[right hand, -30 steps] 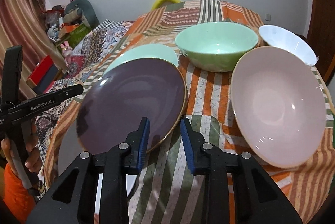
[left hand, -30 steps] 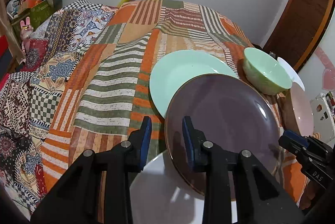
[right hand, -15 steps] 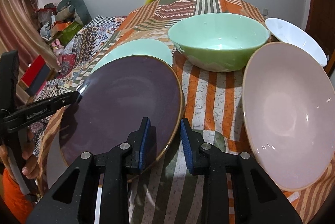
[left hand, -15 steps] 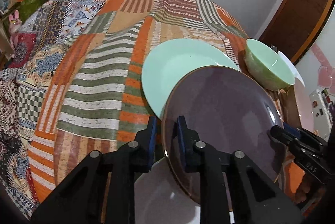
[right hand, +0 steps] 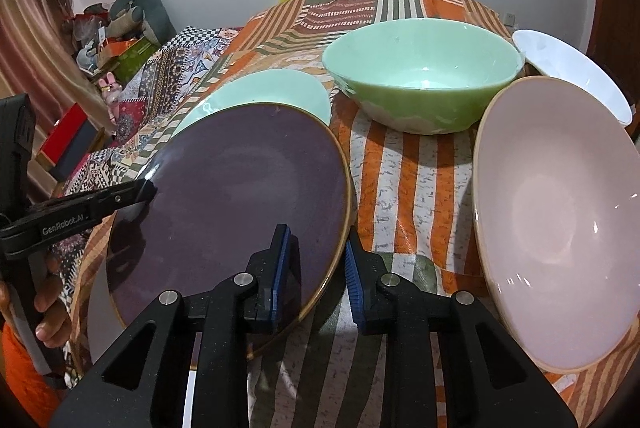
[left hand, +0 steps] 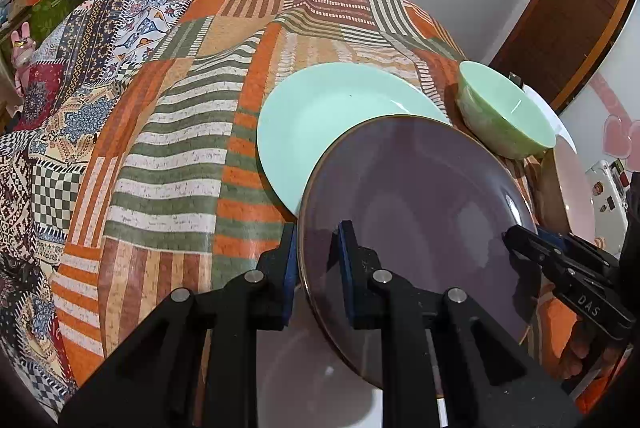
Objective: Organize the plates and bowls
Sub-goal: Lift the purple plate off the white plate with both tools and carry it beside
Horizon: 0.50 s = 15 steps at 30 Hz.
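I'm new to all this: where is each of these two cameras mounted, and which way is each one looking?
Left wrist: rides on the left gripper, looking along its fingers across the patchwork table at the purple plate; the right gripper shows too.
Right wrist: rides on the right gripper, facing the purple plate, green bowl and pink bowl; the left gripper and hand show.
Shared: purple plate, mint plate, green bowl.
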{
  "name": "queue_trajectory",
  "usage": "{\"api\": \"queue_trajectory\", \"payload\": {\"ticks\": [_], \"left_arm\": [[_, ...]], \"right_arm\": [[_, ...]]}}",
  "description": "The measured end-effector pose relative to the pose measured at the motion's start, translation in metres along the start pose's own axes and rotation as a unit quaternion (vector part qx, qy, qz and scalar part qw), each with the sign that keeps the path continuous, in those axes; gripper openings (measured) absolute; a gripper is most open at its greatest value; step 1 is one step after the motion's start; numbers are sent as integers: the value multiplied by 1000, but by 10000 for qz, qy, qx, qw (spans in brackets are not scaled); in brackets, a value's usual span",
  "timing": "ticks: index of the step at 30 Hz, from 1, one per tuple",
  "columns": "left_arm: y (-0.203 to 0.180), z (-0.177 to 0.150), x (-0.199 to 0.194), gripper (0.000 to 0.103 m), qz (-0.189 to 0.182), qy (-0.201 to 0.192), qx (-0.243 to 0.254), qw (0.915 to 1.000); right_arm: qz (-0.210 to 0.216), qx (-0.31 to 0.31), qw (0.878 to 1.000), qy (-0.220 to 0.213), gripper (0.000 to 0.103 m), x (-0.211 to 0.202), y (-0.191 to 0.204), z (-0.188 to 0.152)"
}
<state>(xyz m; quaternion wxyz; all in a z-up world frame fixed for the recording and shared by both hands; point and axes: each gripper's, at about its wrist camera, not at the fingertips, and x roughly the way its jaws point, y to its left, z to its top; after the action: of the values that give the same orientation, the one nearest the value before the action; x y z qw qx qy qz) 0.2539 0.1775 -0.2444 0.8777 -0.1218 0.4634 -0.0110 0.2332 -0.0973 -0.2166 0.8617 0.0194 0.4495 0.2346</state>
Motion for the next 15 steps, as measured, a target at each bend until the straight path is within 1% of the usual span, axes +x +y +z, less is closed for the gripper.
{"api": "queue_trajectory", "payload": {"ticks": [7,15], "left_arm": [[-7,-4,-16,19,-34,-166,-23,9999],[-19,-15,-44,19,-102,-291,-3,9995]], "right_arm": [[17,24,10000,-48,24,-6,-2,-3],[29,24,9998,-185,24,-26,-1,-7]]}}
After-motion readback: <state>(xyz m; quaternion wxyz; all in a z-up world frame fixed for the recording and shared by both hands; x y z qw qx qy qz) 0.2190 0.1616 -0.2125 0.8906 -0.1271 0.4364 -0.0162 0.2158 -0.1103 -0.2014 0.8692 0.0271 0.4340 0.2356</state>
